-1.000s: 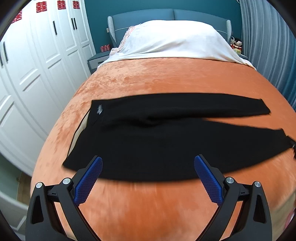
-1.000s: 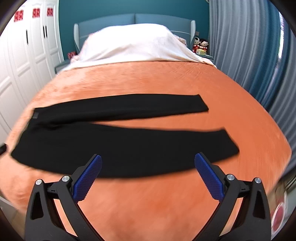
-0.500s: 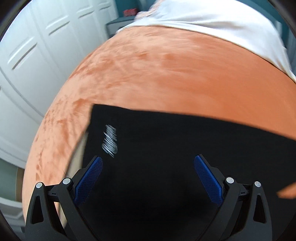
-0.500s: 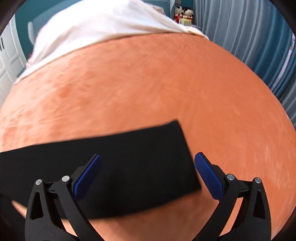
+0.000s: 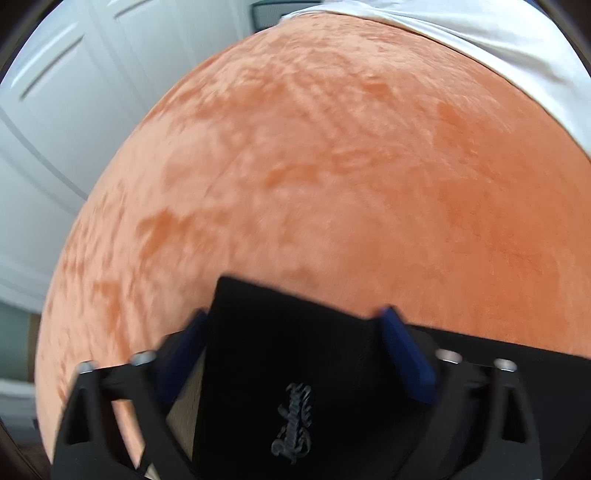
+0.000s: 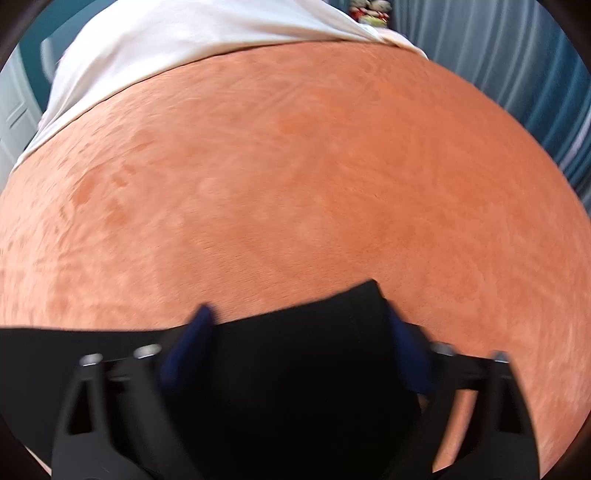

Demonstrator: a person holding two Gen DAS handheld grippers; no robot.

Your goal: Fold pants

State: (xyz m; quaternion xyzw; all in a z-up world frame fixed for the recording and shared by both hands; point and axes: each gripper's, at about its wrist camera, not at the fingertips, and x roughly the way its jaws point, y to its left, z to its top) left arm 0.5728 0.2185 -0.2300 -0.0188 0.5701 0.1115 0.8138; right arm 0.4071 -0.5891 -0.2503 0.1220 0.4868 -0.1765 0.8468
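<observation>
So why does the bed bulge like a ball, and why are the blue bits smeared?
Left wrist view: the fisheye lens bows the orange bedspread; motion blurs the left gripper fingers and the pants. Right wrist view: same bulge; the right gripper is blurred too.

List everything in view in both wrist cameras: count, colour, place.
pants: 1, black, flat on the blanket; a grey logo at the waist end in the left view, a leg end in the right view
blanket: 1, orange, covers the bed
sheet: 1, white, at the far end of the bed
wardrobe: 1, white, left of the bed
curtain: 1, blue-grey, right of the bed
toys: small, count unclear, far right corner by the bed head
left gripper: 1, black with blue pads, open, fingers astride the waist end
right gripper: 1, black with blue pads, open, fingers astride the leg end
</observation>
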